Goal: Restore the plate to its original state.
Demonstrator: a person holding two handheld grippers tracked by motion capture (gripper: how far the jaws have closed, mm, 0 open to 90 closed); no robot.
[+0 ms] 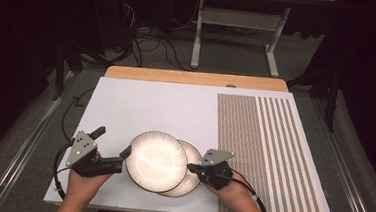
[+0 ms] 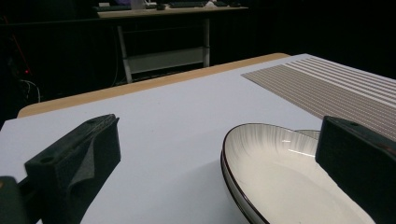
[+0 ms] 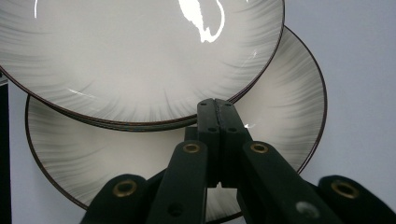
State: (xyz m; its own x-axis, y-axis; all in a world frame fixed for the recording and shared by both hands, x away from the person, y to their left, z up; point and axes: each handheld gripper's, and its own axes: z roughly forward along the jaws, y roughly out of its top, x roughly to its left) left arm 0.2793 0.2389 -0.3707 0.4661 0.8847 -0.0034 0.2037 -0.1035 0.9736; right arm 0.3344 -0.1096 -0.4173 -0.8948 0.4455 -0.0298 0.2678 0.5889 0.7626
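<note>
Both forearms come in at the bottom of the high view, each hand carrying a hand-held gripper at the near edge of the white surface (image 1: 140, 107). Two dark-rimmed plates lie between them: the upper plate (image 1: 156, 161) rests partly on the lower plate (image 1: 191, 179), offset toward the left, so the lower one sticks out to the right. The right hand-held gripper (image 3: 217, 114) has its jaws pressed together with no gap between them, tips over the exposed part of the lower plate just below the upper plate's edge; whether they pinch a rim or merely rest there I cannot tell. The left hand-held gripper (image 1: 113, 148) stands wide, one jaw out over bare surface and the other at the upper plate's left rim, nothing held. The likeliest trouble is sliding: glazed plates stacked off-centre would skate on each other if either is pushed or tugged from one side, and the upper one could ride off or knock the lower toward the near edge. A closed tip nudging a sloped rim may also tip it up, then let it clatter down. The striped mat (image 1: 268, 151) lies to the right, clear of both plates.
</note>
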